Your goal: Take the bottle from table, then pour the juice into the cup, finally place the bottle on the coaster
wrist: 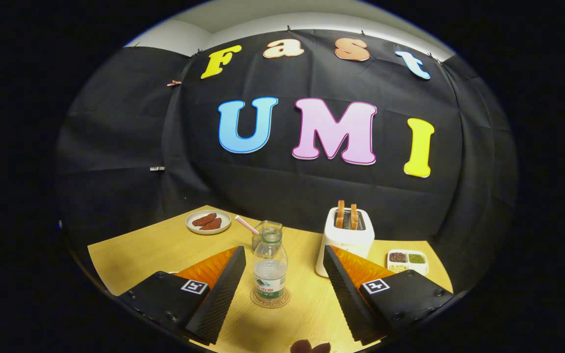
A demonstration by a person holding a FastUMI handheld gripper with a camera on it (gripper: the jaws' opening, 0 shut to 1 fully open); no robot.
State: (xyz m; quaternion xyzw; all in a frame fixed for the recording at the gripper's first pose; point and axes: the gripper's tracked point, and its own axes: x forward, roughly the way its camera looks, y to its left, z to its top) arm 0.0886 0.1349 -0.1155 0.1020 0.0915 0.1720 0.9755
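Wooden and pale yellow, the worktop point(155, 255) carries everything in play. Largest upon it is the white toaster point(346, 240), with two slices standing in its slots, set beyond the right finger. Next comes the clear bottle point(269, 267), upright, uncapped as far as can be seen and partly filled. It stands on the round coaster point(270, 298), between the fingers point(223, 289) and a little ahead of their tips. The gripper point(285, 264) is spread wide, with clear worktop on either side of the bottle; it holds nothing.

Directly behind the bottle is the glass cup point(268, 230), with a striped straw point(246, 225) leaning out of it. A small plate point(208, 221) of reddish pieces lies farther back, beyond the left finger, and a little divided dish point(408, 261) of grains sits beside the toaster.

With the bottle already on the coaster, the task looks either finished or at its release. If so, the sound course is to keep the fingers wide and draw straight back, level, so neither one clips the bottle's side. If a grasp is meant instead, the person should centre the bottle, close on its labelled lower body and lift vertically, minding the cup close behind.
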